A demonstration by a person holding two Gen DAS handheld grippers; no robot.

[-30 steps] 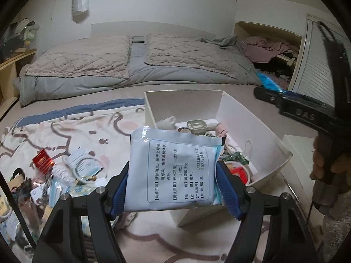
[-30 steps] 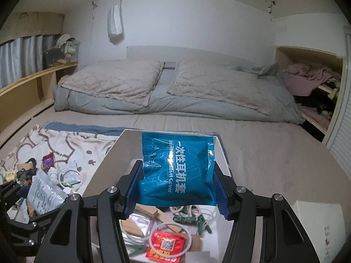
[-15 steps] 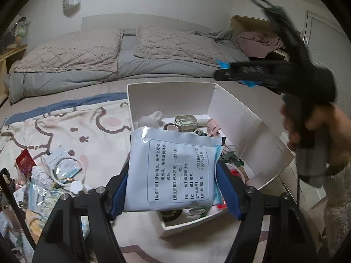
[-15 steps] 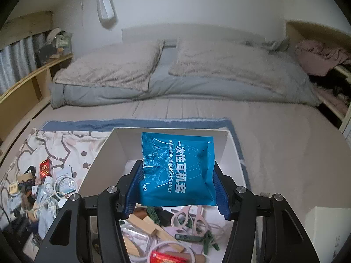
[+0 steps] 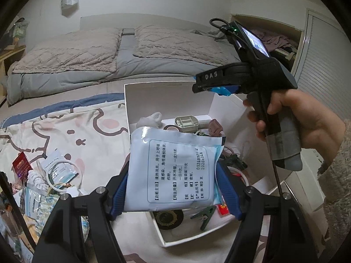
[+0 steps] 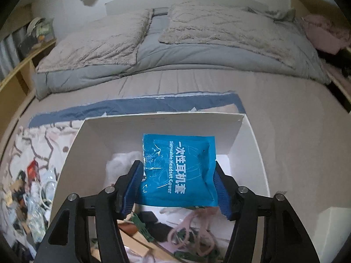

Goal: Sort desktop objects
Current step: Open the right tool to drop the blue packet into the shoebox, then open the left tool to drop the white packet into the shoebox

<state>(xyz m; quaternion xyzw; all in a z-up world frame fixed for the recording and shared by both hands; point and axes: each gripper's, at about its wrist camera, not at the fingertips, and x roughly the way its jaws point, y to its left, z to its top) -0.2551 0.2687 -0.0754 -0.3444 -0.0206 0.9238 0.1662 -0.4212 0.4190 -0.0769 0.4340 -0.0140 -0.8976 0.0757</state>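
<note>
Bedroom clutter (image 5: 43, 175) remains on the blanket; the box (image 6: 252, 135) is part-filled. Over it, the left gripper (image 5: 173, 188) pinches a white sachet (image 5: 173, 171), the right gripper (image 6: 177, 188) a blue packet (image 6: 177, 171).

Bed (image 6: 285, 114) with box (image 6: 162, 127), clutter (image 5: 43, 175)

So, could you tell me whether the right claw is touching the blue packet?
Touching. The right wrist view shows the right claw shut on the blue packet, both blue pads pressed against its side edges.
</note>
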